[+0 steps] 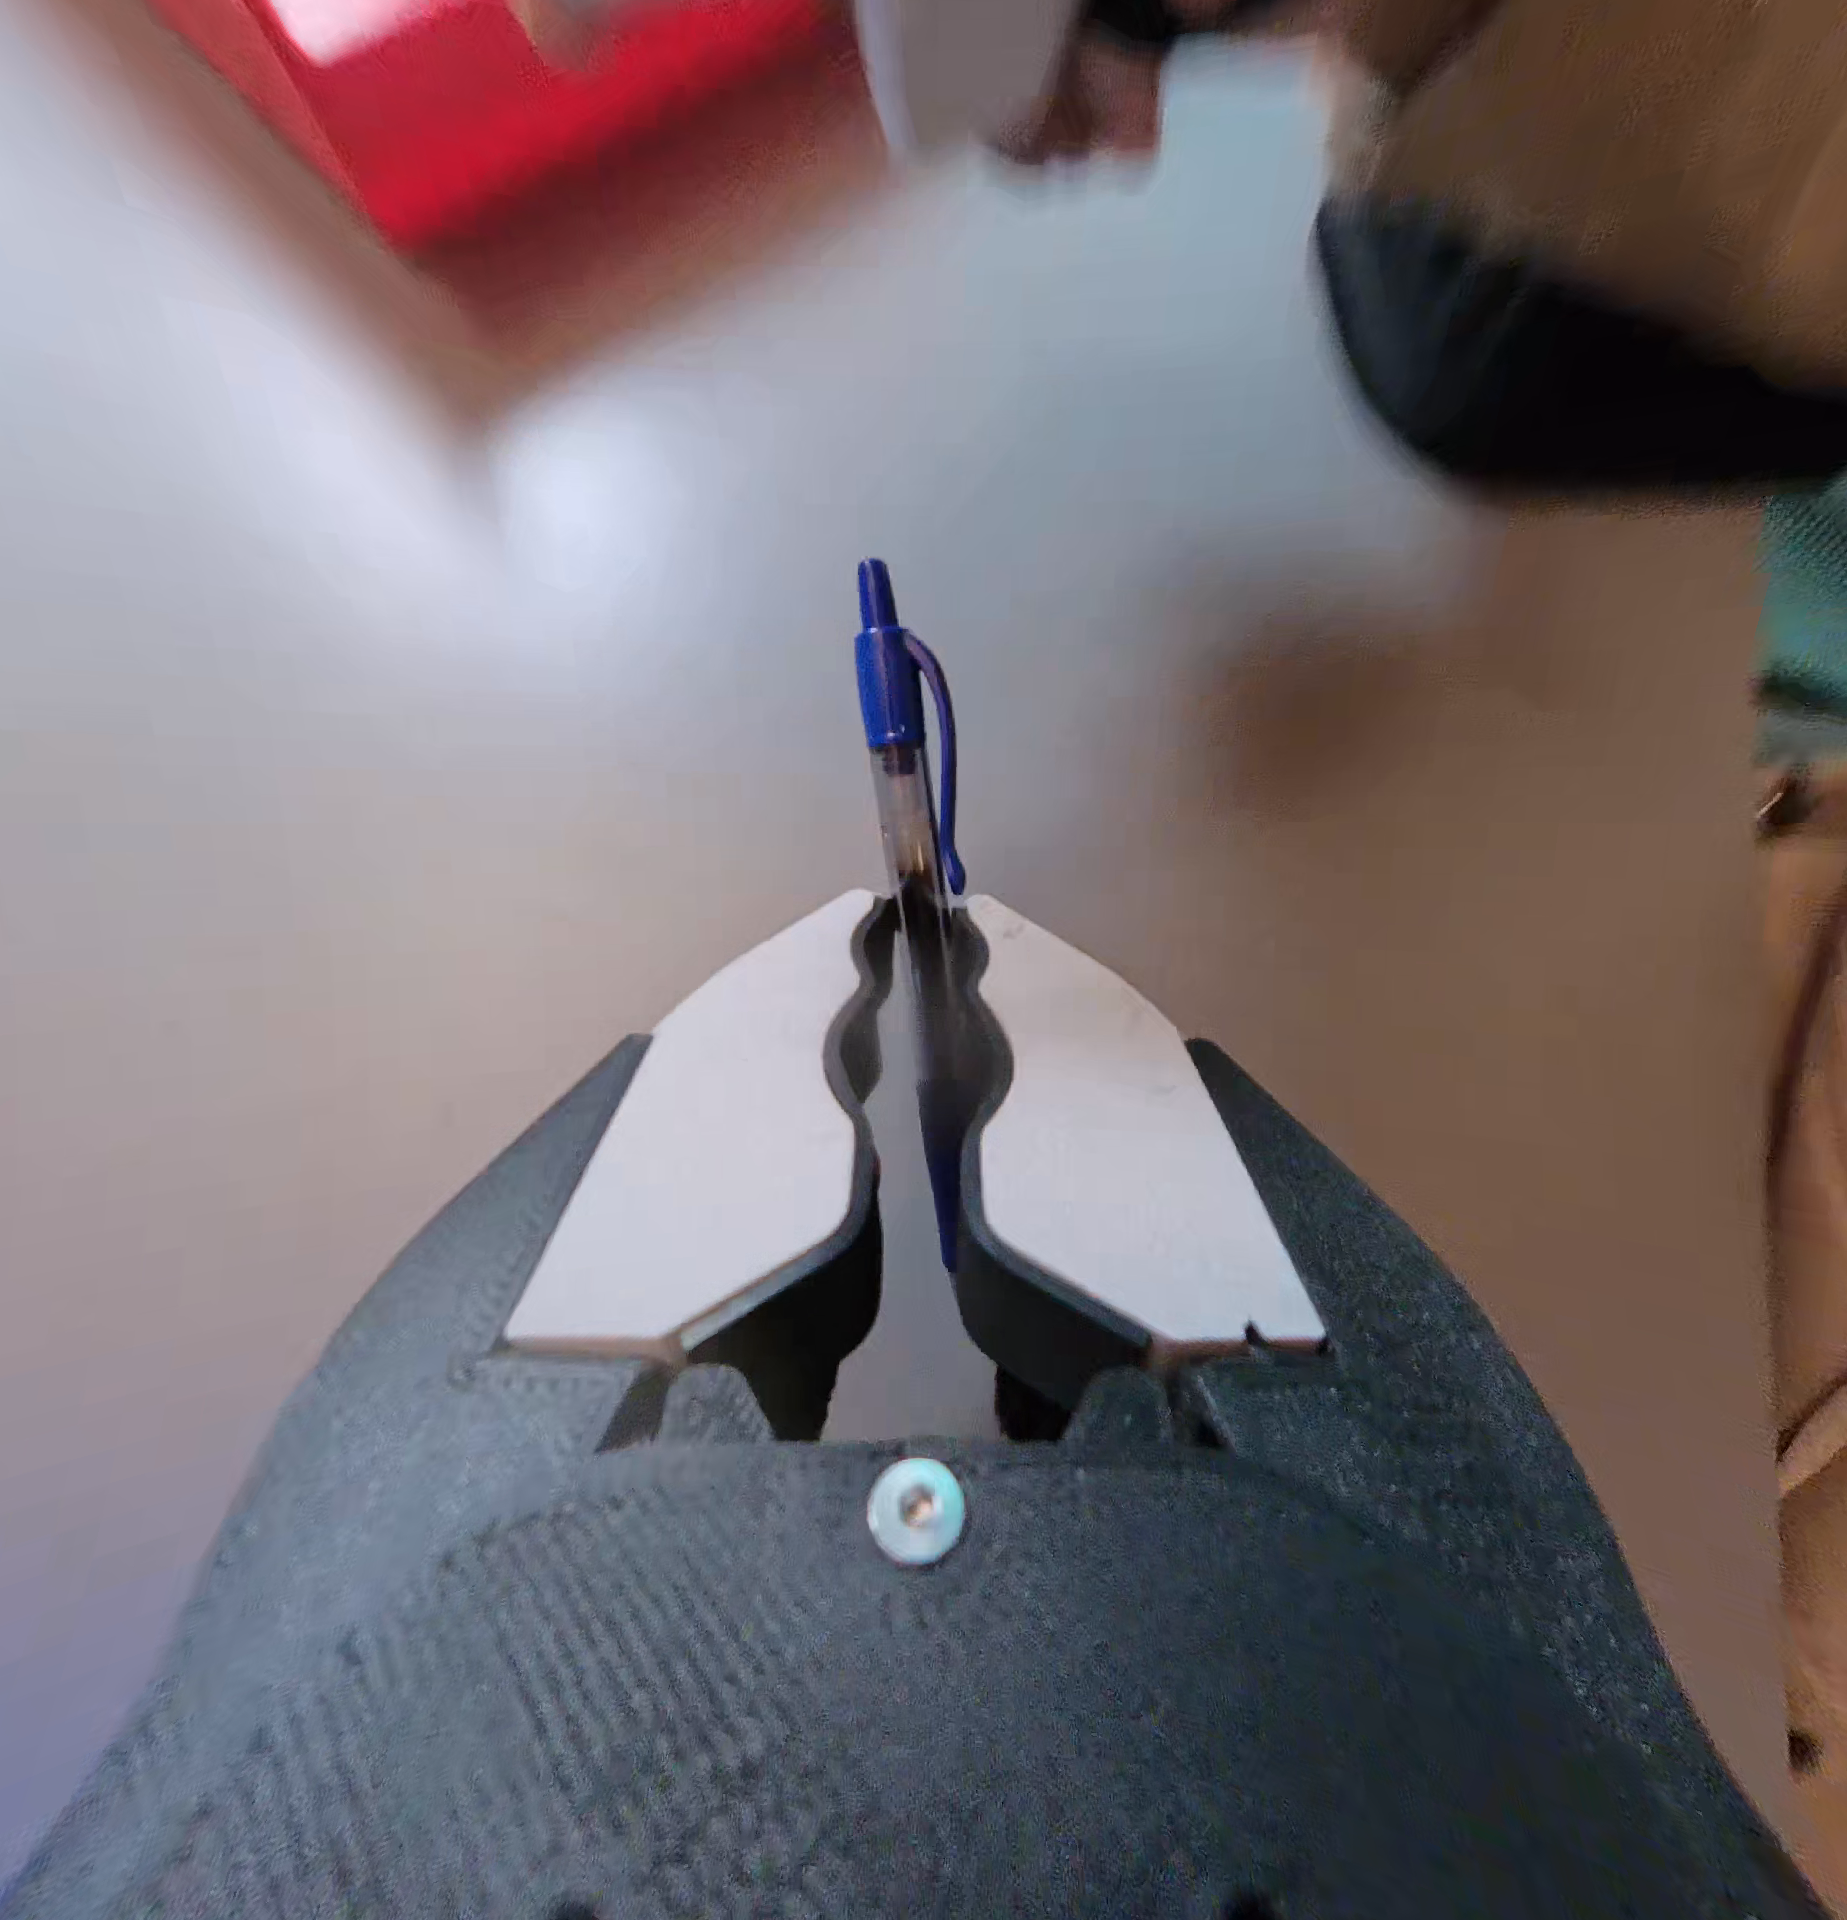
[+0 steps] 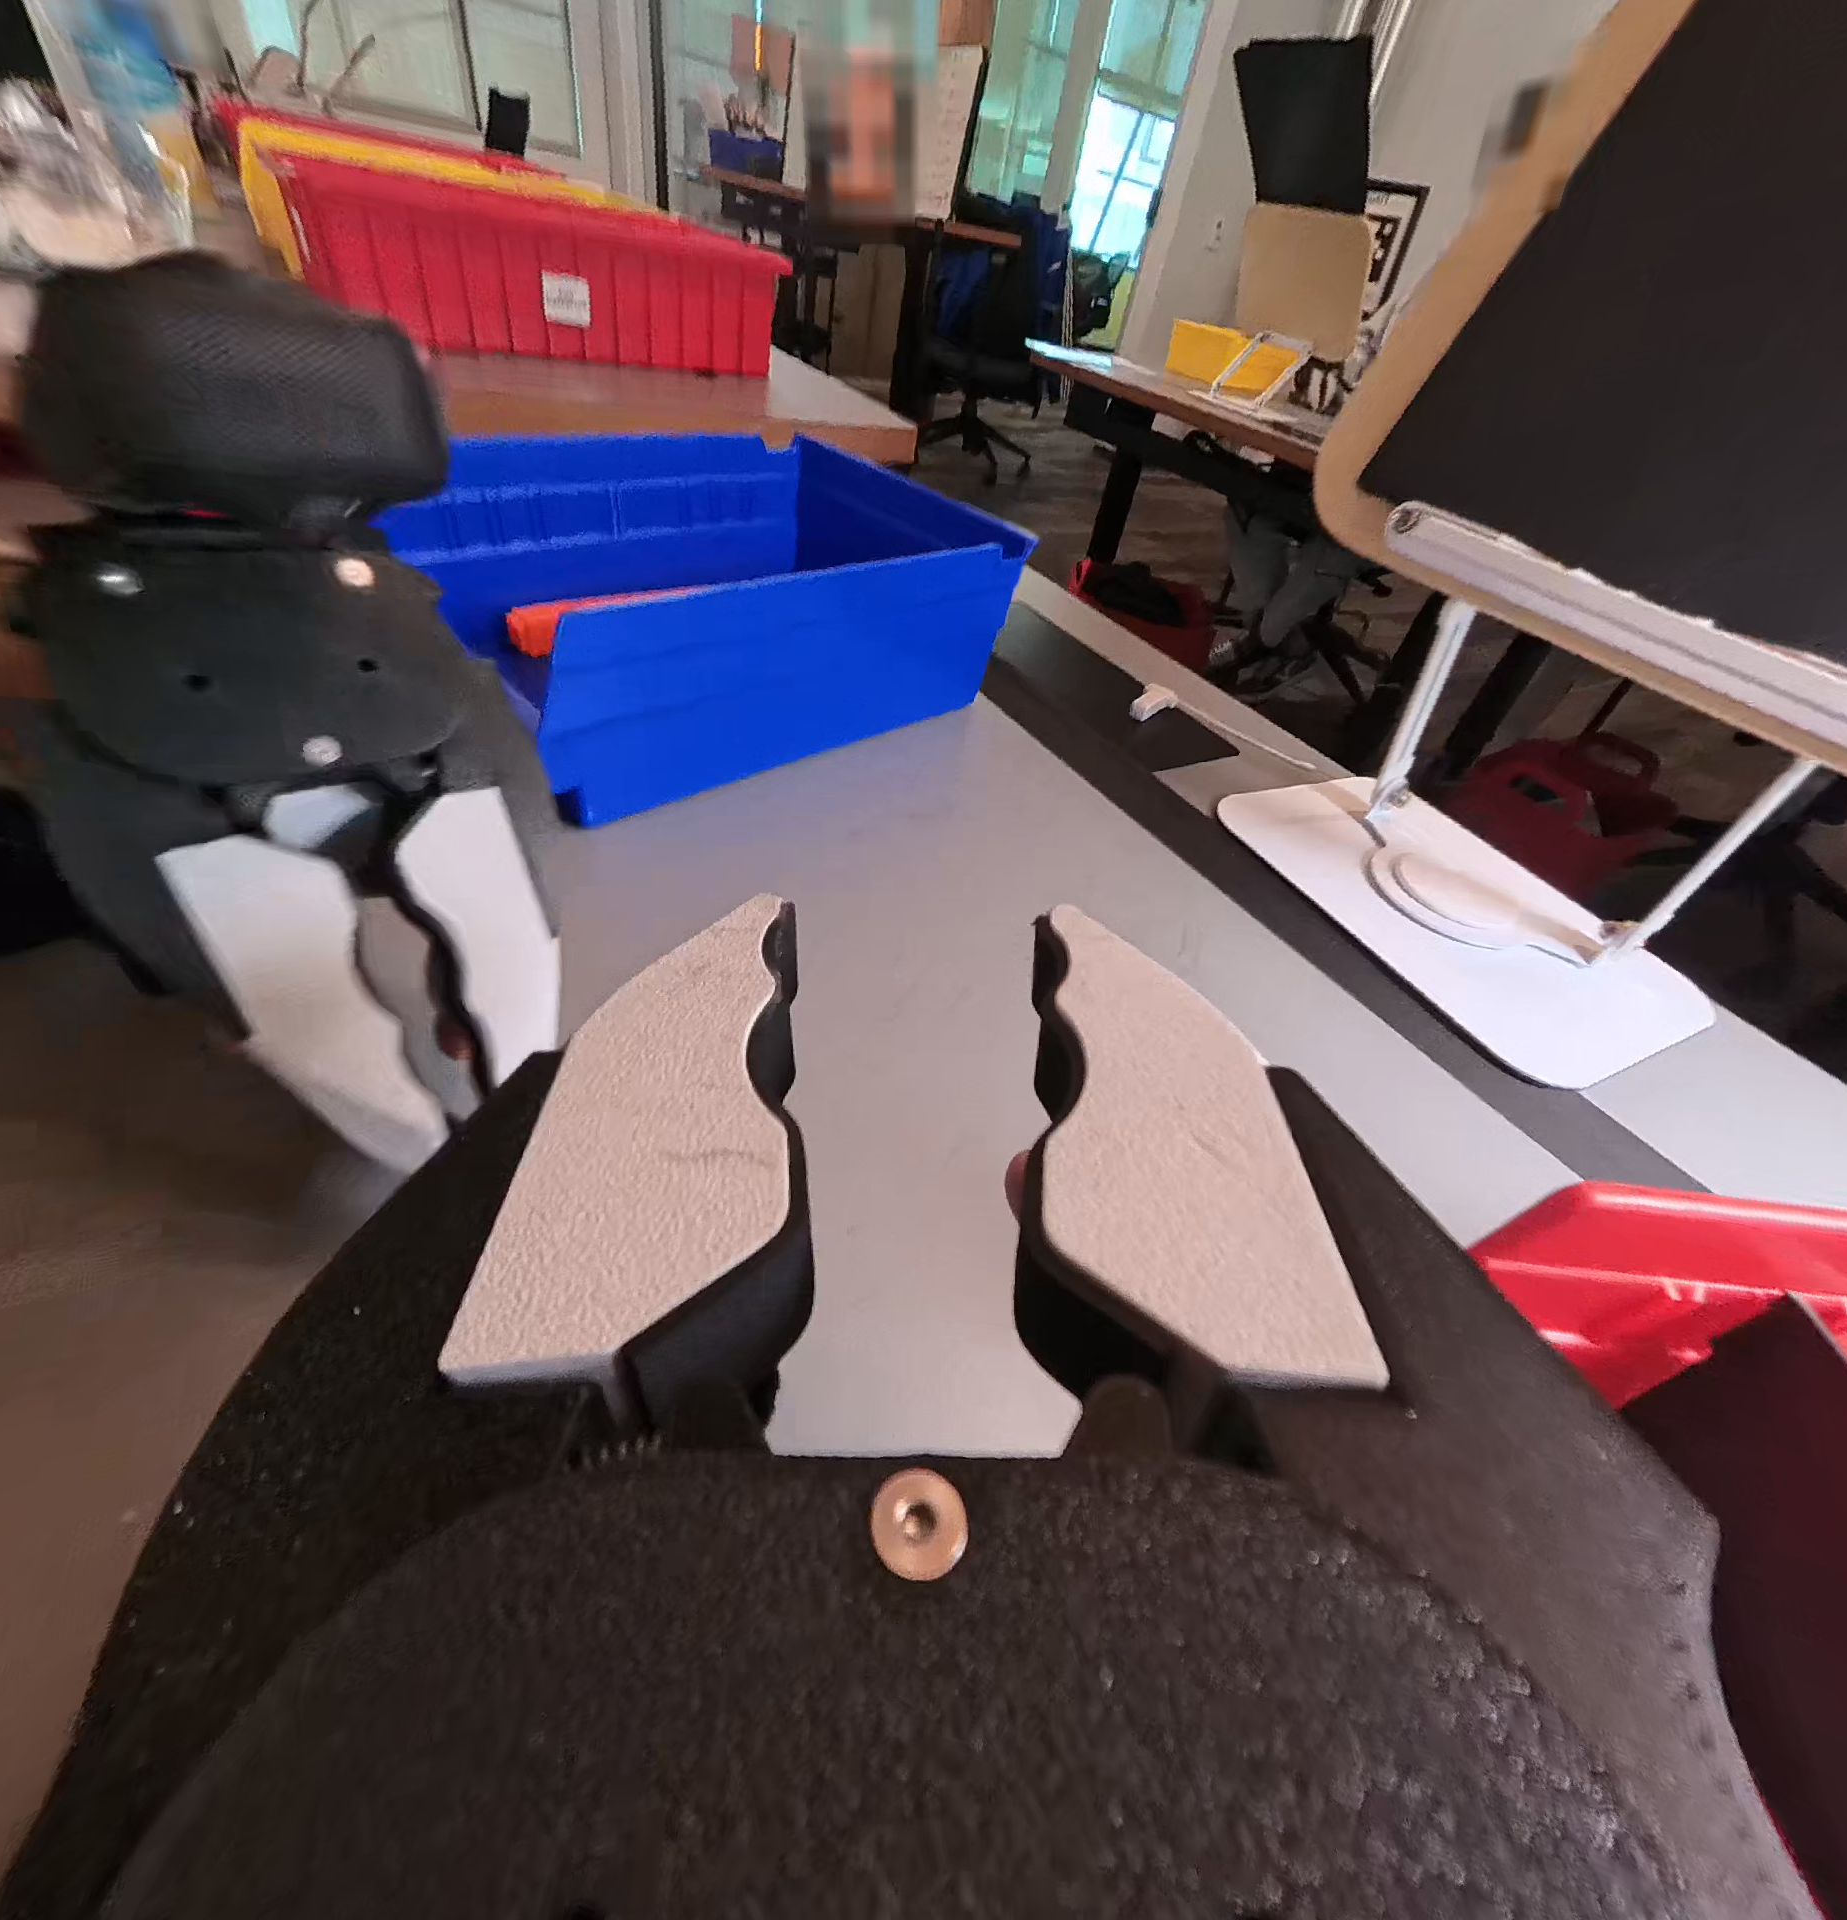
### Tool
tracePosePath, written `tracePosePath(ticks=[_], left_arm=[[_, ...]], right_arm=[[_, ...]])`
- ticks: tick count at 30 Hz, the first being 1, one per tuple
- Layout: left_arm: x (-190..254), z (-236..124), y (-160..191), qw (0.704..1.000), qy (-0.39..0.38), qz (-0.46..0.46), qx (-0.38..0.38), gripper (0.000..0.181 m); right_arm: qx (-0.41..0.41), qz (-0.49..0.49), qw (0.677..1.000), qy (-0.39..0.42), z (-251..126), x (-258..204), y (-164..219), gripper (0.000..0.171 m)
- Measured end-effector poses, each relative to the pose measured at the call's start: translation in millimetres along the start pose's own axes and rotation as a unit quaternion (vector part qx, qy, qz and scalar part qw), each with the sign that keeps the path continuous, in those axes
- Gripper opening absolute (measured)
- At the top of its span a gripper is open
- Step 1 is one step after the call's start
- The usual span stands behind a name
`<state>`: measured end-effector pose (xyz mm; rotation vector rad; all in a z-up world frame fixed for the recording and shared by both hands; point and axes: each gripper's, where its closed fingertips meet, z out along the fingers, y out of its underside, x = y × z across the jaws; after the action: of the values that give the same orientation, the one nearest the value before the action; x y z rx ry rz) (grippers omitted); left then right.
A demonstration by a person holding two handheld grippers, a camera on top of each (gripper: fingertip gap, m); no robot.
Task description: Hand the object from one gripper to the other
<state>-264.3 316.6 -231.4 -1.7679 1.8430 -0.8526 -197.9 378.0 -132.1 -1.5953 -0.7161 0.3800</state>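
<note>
Pen (image 1: 903, 769) sat clenched in the left tongs (image 1: 924, 904), clip end jutting beyond their tips, so the released right tongs (image 2: 914, 925) should close squarely on that exposed end.

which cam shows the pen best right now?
Left wrist view: the pen runs up the middle, sharp, pinched in the left claw, blue clip end poking out. Right wrist view shows the left claw from the side; no pen discernible there.

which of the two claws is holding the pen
The left claw: its fingers are shut on the blue pen, which sticks out past the tips. The right claw stands open with nothing between its fingers.
</note>
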Motion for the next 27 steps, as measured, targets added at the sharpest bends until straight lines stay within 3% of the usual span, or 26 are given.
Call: tracePosePath(ticks=[1, 5, 8, 12, 15, 18, 23, 25, 27], left_arm=[[-3.1, -9.0, -17.7, 0.998, 0.010, -0.004, 0.054, 0.010], [2.0, -52.4, -82.6, 0.961, 0.040, 0.028, 0.271, 0.010], [11.9, -61.2, -99.1, 0.935, 0.061, 0.028, 0.350, 0.010], [19.6, -48.5, -88.5, 0.932, 0.102, -0.005, 0.349, 0.010], [23.2, -43.3, -81.1, 0.937, 0.106, 0.002, 0.334, 0.010], [24.3, -42.3, -78.9, 0.938, 0.113, -0.004, 0.327, 0.010], [23.5, -46.3, -81.4, 0.939, 0.124, -0.020, 0.320, 0.042], [28.8, -45.7, -84.4, 0.940, 0.128, -0.013, 0.317, 0.041], [34.6, -43.4, -85.6, 0.942, 0.133, -0.004, 0.309, 0.019]], right_arm=[[0.011, 0.017, 1.000, -0.002, -5.3, 3.9, -4.4, 0.043], [0.088, 0.128, 0.986, -0.065, -26.6, 9.0, -25.9, 0.043], [0.161, 0.207, 0.950, -0.167, -36.4, -11.0, -45.6, 0.043], [0.168, 0.228, 0.920, -0.271, -34.9, -48.5, -50.3, 0.042], [0.177, 0.235, 0.910, -0.292, -34.2, -57.3, -52.5, 0.008], [0.160, 0.240, 0.908, -0.303, -32.8, -59.2, -50.1, 0.005], [0.146, 0.225, 0.920, -0.285, -34.0, -55.0, -52.8, 0.005], [0.112, 0.193, 0.932, -0.284, -27.0, -66.6, -43.7, 0.004], [0.088, 0.180, 0.933, -0.300, -20.4, -81.6, -37.5, 0.004]])
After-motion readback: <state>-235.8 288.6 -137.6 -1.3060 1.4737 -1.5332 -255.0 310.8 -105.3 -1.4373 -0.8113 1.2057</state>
